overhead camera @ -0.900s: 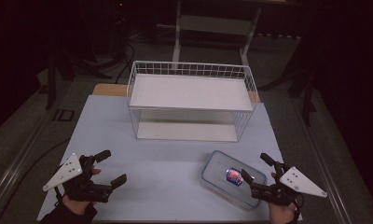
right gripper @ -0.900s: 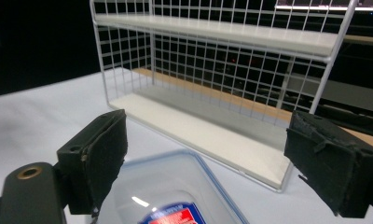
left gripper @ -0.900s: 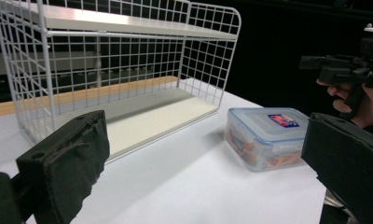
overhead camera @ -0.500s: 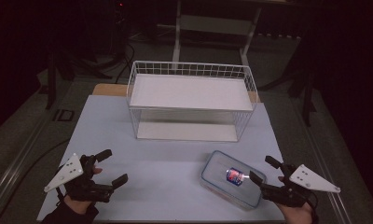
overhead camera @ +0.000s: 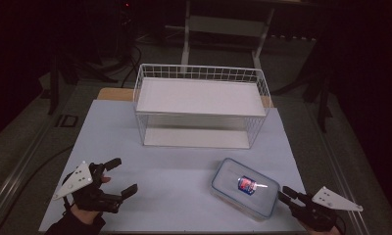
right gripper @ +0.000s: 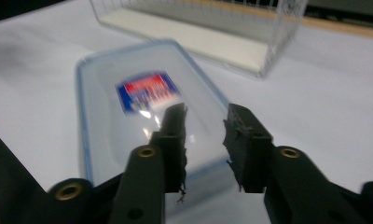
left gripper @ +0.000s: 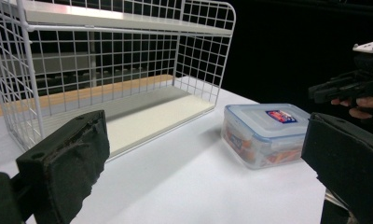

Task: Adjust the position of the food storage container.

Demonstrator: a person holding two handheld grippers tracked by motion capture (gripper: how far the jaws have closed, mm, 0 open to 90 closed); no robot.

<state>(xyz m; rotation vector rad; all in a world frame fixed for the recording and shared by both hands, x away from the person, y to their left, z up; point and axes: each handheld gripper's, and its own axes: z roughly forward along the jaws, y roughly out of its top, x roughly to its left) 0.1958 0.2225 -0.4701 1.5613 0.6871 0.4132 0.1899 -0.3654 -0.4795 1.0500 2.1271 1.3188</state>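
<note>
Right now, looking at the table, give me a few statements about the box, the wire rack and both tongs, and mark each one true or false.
1. The clear plastic lidded box sits inside the white wire shelf rack. False: it lies on the table in front of the rack.
2. The left tongs are open, holding nothing. True.
3. The box lid carries a red and blue label. True.
4. The right tongs grip the box. False: their jaws stand apart with a gap, beside the box.
</note>
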